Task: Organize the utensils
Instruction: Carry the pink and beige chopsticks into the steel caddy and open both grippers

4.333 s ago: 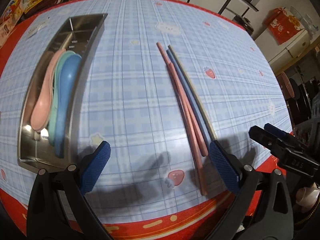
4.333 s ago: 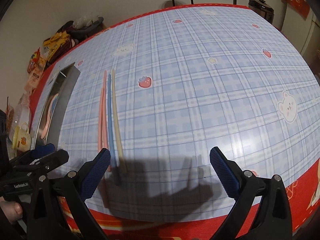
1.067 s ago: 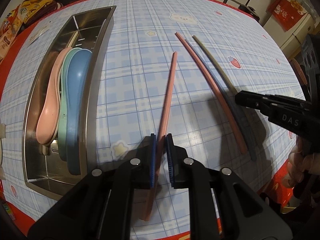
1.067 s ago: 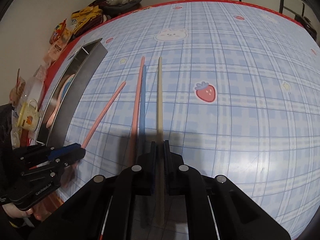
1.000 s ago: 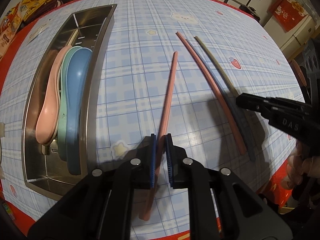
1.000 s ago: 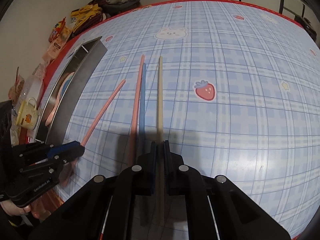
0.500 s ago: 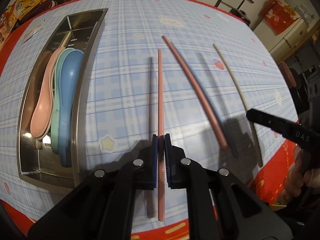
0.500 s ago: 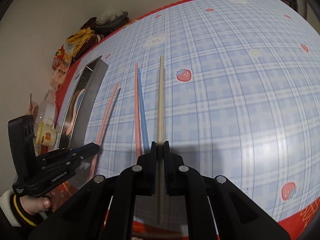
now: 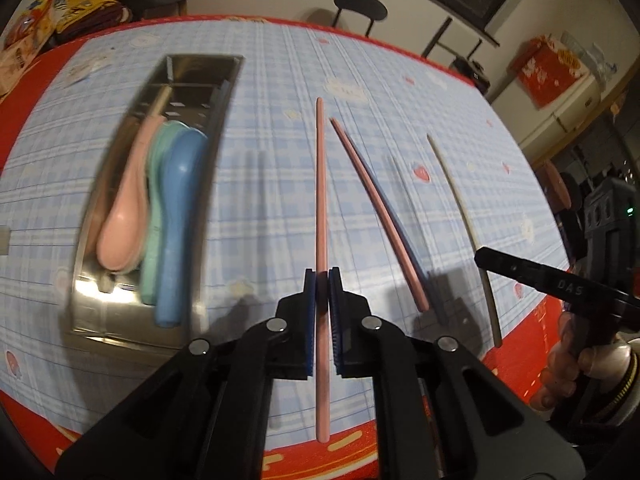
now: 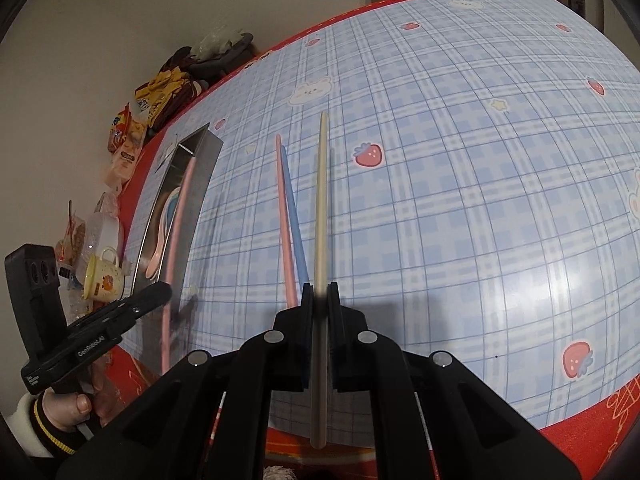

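My left gripper [image 9: 322,280] is shut on a pink chopstick [image 9: 320,184] and holds it above the table, right of the steel utensil tray [image 9: 224,92]. The tray holds a pink spoon [image 9: 124,216], a green one and a blue spoon [image 9: 174,216]. My right gripper [image 10: 320,296] is shut on a beige chopstick [image 10: 321,184], lifted off the table; it shows in the left wrist view too [image 9: 460,204]. A second pink chopstick [image 9: 376,216] and a blue chopstick [image 10: 294,216] lie side by side on the cloth between them.
The table has a blue plaid cloth [image 10: 480,200] with a red border. Snack bags [image 10: 132,136], a plastic container and a yellow cup [image 10: 102,276] crowd the left edge beyond the tray. A black chair [image 9: 360,8] stands at the far side.
Both grippers have lifted their chopsticks higher off the table. The left one has carried the pink chopstick nearer the tray; the right one holds the beige chopstick apart from the pair left lying.
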`<act>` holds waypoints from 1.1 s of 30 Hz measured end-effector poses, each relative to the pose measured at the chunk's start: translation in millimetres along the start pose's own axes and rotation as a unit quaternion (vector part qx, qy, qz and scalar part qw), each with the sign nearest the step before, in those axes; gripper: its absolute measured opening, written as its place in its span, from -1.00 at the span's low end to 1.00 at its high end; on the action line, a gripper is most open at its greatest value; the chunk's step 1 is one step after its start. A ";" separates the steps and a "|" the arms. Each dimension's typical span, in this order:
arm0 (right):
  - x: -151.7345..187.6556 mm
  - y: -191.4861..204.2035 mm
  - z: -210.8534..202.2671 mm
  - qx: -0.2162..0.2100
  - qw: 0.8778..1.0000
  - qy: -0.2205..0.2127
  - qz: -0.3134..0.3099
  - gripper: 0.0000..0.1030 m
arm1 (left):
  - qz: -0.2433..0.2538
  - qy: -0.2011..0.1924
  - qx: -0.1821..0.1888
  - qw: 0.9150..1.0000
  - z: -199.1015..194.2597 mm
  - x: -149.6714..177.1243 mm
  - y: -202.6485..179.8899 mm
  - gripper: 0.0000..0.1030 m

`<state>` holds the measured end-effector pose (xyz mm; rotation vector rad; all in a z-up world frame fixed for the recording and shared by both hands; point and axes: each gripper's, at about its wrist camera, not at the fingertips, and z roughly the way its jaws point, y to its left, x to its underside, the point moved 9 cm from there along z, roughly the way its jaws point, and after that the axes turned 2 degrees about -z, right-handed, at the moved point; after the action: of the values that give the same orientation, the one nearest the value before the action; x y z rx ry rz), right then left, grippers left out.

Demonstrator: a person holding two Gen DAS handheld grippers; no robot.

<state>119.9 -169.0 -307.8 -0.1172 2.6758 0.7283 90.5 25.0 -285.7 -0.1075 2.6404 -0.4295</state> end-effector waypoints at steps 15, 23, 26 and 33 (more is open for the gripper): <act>-37.0 97.9 34.0 -0.037 0.999 0.022 -0.002 -0.86 | -0.050 -0.028 -0.026 0.998 -37.1 -43.2 90.4 -0.79; -40.5 141.0 61.7 -0.040 0.999 0.037 0.002 -0.86 | -0.068 0.001 -0.015 0.998 -11.2 -46.5 112.8 -0.79; -39.8 150.0 67.4 -0.036 0.999 0.037 0.000 -0.86 | -0.063 0.008 -0.011 0.998 -2.1 -47.9 114.3 -0.79; -40.2 162.3 77.0 -0.028 0.999 0.040 0.009 -0.86 | -0.062 -0.002 0.008 0.998 -13.2 -58.8 120.7 -0.35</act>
<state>154.1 9.4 -277.8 -0.1390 2.7374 0.8202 136.5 151.9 -287.6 -0.2677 2.6356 -0.4905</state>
